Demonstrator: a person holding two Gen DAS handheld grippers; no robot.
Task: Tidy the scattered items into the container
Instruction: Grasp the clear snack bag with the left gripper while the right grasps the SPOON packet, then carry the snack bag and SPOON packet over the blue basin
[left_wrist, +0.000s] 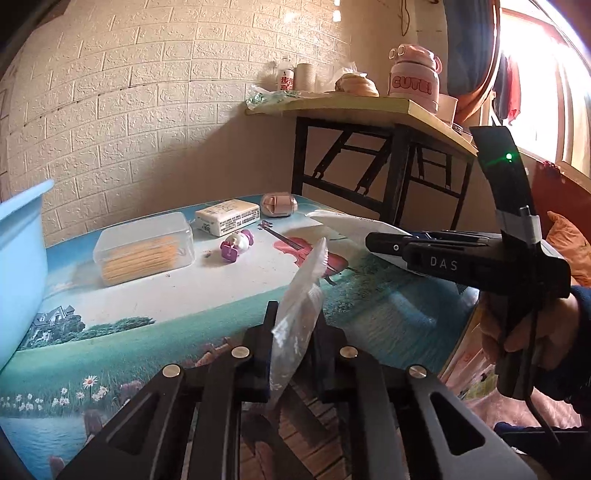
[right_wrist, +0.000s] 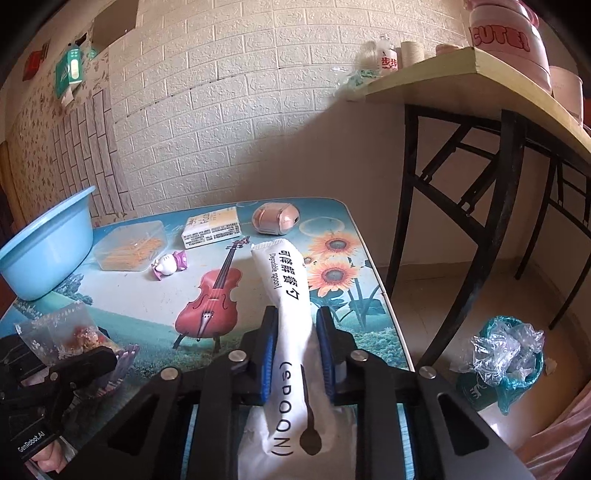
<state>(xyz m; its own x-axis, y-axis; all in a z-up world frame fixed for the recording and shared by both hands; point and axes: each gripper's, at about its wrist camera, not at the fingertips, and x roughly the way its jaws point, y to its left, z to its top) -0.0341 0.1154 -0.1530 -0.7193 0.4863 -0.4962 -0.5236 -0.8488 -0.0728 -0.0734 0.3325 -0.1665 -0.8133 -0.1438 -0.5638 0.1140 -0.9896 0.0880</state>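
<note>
We count four loose items by the blue basin (right_wrist: 48, 247). Left gripper (left_wrist: 293, 332) is clamped on one clear packet (left_wrist: 299, 310); right gripper (right_wrist: 297, 332) pinches one spoon packet (right_wrist: 291, 325), both well apart from the basin.

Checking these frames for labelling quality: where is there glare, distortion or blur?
Left wrist view: the window at upper right is blown out and washes that corner orange; the brick wall bows from the fisheye; the clear packet in the tongs looks soft. Right wrist view: even light, dark corners, curved side table edge; the spoon wrapper print is sharp.
</note>
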